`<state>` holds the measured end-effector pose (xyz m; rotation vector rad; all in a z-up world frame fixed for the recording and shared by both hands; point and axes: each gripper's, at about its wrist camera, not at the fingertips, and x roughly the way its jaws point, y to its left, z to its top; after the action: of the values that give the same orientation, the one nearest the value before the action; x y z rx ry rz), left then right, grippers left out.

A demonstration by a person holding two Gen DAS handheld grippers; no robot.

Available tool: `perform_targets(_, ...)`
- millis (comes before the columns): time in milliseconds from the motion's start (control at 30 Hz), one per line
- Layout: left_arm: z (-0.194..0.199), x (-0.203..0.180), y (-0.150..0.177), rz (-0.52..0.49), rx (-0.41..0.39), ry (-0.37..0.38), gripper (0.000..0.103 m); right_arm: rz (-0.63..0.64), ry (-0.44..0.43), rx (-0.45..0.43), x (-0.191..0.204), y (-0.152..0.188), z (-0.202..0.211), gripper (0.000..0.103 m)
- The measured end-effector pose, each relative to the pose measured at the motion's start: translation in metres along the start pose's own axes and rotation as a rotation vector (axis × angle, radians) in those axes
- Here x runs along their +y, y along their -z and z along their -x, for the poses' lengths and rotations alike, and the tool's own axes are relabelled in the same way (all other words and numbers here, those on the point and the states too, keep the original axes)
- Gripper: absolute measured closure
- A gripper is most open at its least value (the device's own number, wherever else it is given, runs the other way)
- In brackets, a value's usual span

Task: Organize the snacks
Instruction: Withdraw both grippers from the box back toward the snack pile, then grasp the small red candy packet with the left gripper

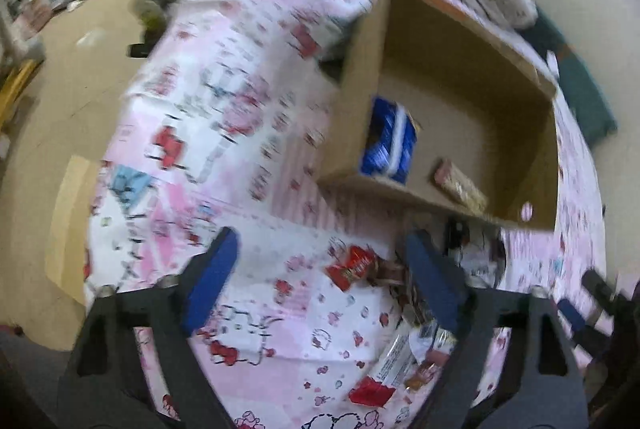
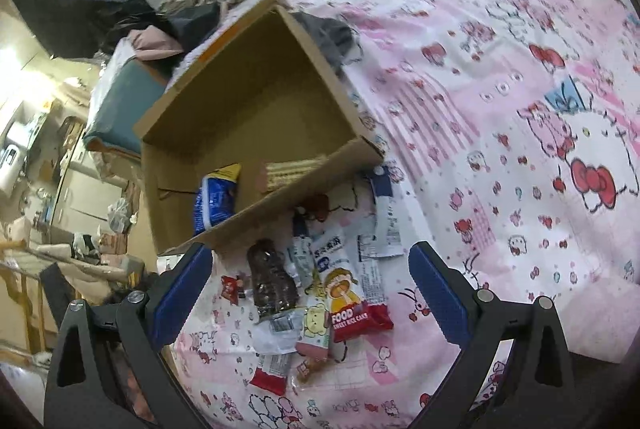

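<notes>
Left wrist view: left gripper (image 1: 320,277) angled steeply down over the bedsheet (image 1: 224,133), jaws spread, empty; cardboard box (image 1: 516,45) beyond holds a blue packet (image 1: 390,141). Right wrist view: right gripper (image 2: 312,293) tilted down, jaws spread above loose snacks (image 2: 320,293) lying just beside the box

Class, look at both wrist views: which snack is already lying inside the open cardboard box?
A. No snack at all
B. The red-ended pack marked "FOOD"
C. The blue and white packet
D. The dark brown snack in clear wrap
C: the blue and white packet lies inside the cardboard box near its front wall, beside a tan wafer-like pack, while the other snacks lie outside it on the pink bedsheet.
</notes>
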<state>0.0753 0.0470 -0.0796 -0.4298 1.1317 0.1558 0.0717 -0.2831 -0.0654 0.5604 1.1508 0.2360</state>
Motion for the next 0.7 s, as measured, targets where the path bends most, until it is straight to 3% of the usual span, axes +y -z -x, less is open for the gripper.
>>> perform_targets(167, -0.039, -0.034, 0.013, -0.17, 0.138, 0.037, 0.038, -0.043, -0.01, 0.028, -0.008, -0.001, -0.005, 0.002)
perform_targets(233, -0.049, -0.045, 0.018, -0.24, 0.167, 0.024, 0.051, -0.046, -0.011, 0.032, -0.008, -0.002, -0.006, 0.002)
perform_targets(267, -0.055, -0.049, 0.021, -0.272, 0.182, 0.013, 0.052, -0.046, -0.012, 0.034, -0.008, -0.002, -0.006, 0.002)
perform_targets(567, -0.076, -0.055, 0.03, -0.349, 0.199, -0.023, 0.067, -0.046, -0.02, 0.044, -0.008, -0.002, -0.007, 0.002)
perform_targets(667, -0.076, -0.058, 0.031, -0.354, 0.194, -0.008, 0.079, -0.04, -0.018, 0.047, -0.007, -0.002, -0.008, 0.002)
perform_targets(700, -0.076, -0.059, 0.032, -0.355, 0.201, -0.002, 0.09, -0.037, -0.016, 0.047, -0.007, -0.002, -0.008, 0.002)
